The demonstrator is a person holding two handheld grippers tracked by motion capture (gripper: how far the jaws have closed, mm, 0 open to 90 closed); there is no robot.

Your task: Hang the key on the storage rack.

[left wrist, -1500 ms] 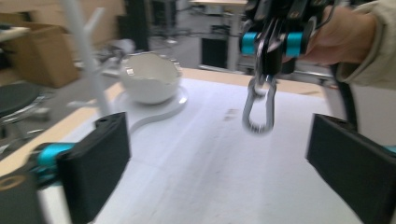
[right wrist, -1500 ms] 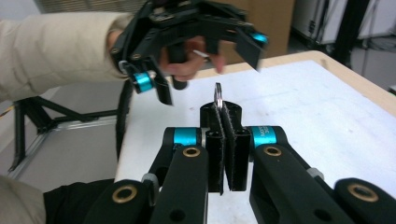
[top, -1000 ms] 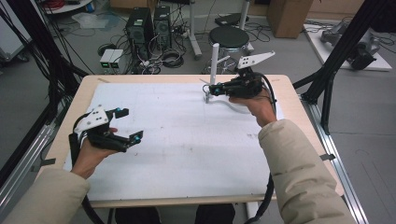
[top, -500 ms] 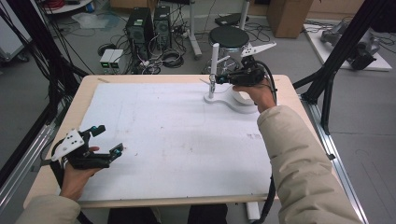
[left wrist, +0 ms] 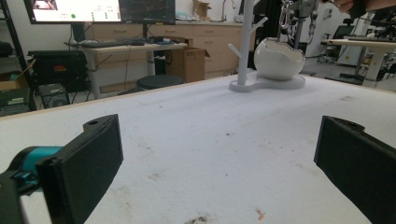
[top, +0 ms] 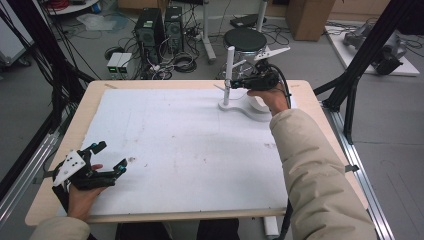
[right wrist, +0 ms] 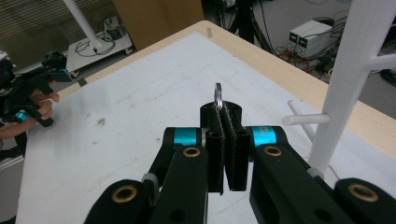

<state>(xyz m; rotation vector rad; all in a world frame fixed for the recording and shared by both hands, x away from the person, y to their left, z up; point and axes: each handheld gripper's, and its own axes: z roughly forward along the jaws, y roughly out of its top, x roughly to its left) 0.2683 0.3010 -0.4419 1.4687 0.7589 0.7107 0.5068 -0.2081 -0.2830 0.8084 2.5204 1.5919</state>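
While hovering at the far right of the tabletop [top: 165, 150], right tongs [right wrist: 225, 140] pressed together on a small metal ring [right wrist: 217, 97], its loop poking up past the pads. Just beside, to the right in the right gripper view, a white branched stand [right wrist: 343, 79] with a short peg [right wrist: 306, 119] at about the ring's level, not touching it. On the stand's base, a white eggshell-shaped bowl [left wrist: 279, 59], seen in the left gripper view. Near the front left corner, left tongs [top: 107, 160] spread wide, held low over the white surface, nothing between them.
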